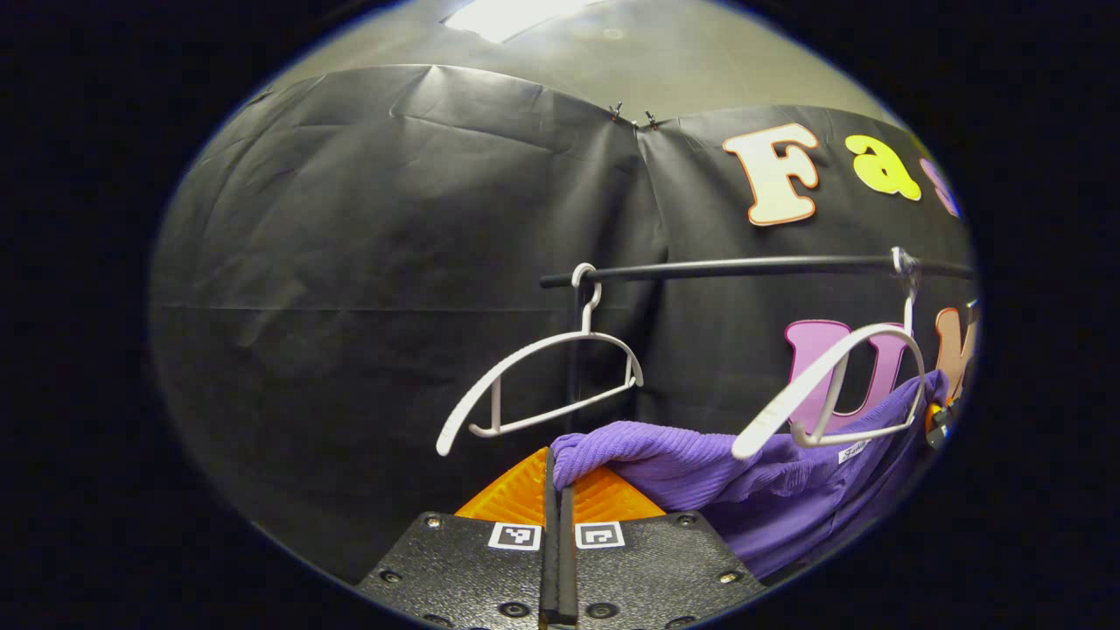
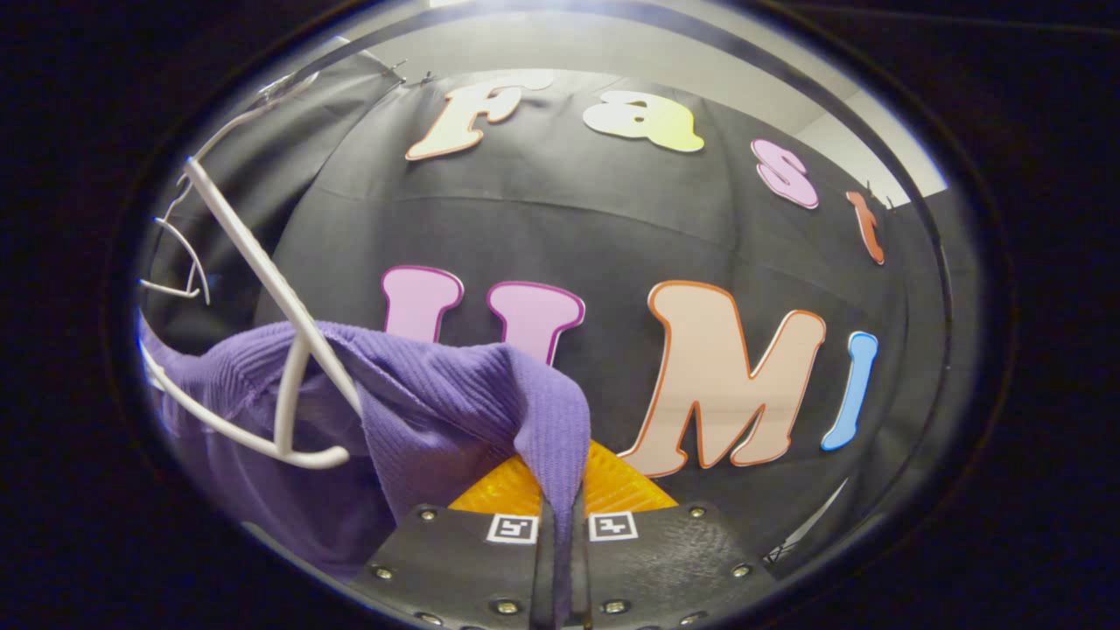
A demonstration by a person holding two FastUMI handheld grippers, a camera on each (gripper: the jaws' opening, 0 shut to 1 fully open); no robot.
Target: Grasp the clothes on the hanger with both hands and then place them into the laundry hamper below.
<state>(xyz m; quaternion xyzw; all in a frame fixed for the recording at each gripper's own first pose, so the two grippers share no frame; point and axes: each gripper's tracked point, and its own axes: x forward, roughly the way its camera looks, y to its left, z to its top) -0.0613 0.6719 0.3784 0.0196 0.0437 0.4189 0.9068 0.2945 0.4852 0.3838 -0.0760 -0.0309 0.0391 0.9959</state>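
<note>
Each tool, left (image 1: 557, 490) and right (image 2: 560, 516), is clamped on an end of the purple garment (image 1: 700, 468), which stretches between them beside the white hanger (image 1: 831, 385).

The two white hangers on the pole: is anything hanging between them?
No. In the left gripper view, the pole is bare between the empty hanger and the second hanger. The purple garment sags below, off both.

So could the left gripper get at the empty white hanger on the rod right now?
Probably not freely: the left gripper is shut on the purple garment, so it is occupied. The empty hanger hangs just above it on the rod, unobstructed.
</note>
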